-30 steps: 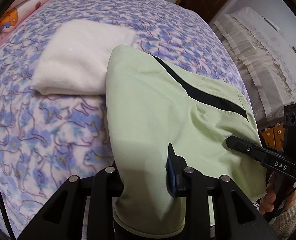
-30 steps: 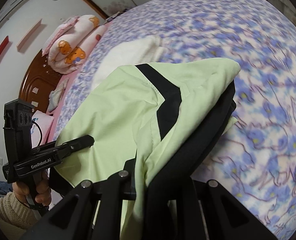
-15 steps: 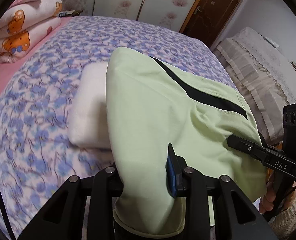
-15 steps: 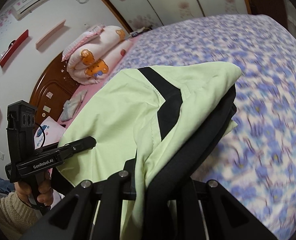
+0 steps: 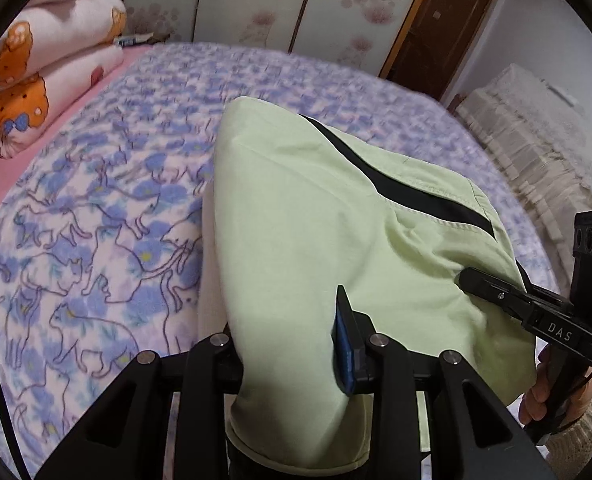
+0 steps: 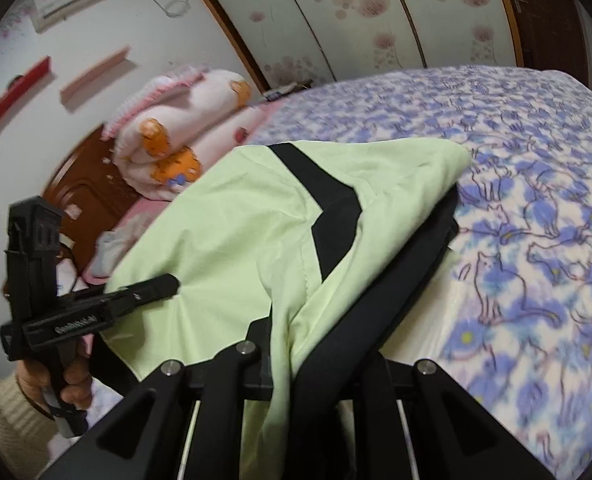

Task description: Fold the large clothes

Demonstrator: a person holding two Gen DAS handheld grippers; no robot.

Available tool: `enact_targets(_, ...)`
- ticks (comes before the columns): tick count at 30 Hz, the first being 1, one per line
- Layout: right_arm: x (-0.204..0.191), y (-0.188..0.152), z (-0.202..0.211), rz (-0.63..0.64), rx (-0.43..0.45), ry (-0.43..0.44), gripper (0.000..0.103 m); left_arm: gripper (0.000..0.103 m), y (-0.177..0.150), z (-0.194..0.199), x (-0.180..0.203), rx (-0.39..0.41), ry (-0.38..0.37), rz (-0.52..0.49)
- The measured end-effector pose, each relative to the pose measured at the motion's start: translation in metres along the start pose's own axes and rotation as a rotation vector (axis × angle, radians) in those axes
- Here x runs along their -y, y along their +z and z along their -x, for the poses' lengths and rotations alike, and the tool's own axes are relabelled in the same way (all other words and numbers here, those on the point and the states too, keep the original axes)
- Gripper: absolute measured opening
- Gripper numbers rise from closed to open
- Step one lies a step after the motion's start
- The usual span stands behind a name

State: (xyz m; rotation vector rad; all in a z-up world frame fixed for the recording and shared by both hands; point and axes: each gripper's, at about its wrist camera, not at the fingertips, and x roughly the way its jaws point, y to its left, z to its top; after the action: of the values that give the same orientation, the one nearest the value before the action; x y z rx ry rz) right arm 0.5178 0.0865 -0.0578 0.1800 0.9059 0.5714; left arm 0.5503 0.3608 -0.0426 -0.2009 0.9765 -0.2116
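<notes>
Overhead, one green garment (image 5: pixel 316 240) hangs above the bed (image 5: pixel 96 220), pinched by two claws: left claw (image 6: pixel 168 282) and right claw (image 5: pixel 468 278), each clamped on its cloth. One folded quilt (image 5: pixel 44 80) sits at the bed's far-left corner.

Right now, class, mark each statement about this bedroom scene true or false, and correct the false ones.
1. Both grippers are shut on the light green garment. True: the left gripper and the right gripper each pinch its cloth.
2. The garment has a red stripe. False: the stripe is black.
3. The bedspread is printed with blue cats and flowers. True.
4. The rolled quilt with orange bears lies on the garment. False: it lies apart, at the head of the bed.
</notes>
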Motion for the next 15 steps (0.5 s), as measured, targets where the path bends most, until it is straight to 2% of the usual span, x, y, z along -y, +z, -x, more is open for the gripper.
enact_targets(2, 0.015, -0.010, -0.040, -0.024, -0.093, -0.074, 0.018, 0.040, -0.003, -0.028, -0.012, -0.031, 0.020, 0.019)
enact_targets(4, 0.027, -0.020, -0.056, -0.041, -0.121, -0.109, 0.031, 0.054, -0.006, -0.040, -0.022, -0.019, -0.001, 0.039)
enact_targets(6, 0.037, -0.024, -0.056, -0.077, -0.111, -0.070, 0.031, 0.059, -0.009, -0.046, -0.030, -0.014, -0.016, 0.053)
enact_targets(9, 0.038, -0.027, -0.050, -0.087, -0.108, -0.060, 0.031, 0.070, -0.016, -0.048, -0.034, 0.008, 0.001, 0.059)
enact_targets(12, 0.036, -0.029, -0.043, -0.098, -0.122, -0.061, 0.034, 0.073, -0.020, -0.045, -0.041, 0.004, -0.011, 0.111)
enact_targets(15, 0.035, -0.025, -0.031, -0.131, -0.136, -0.084, 0.034, 0.070, -0.019, -0.031, -0.033, 0.003, 0.028, 0.118)
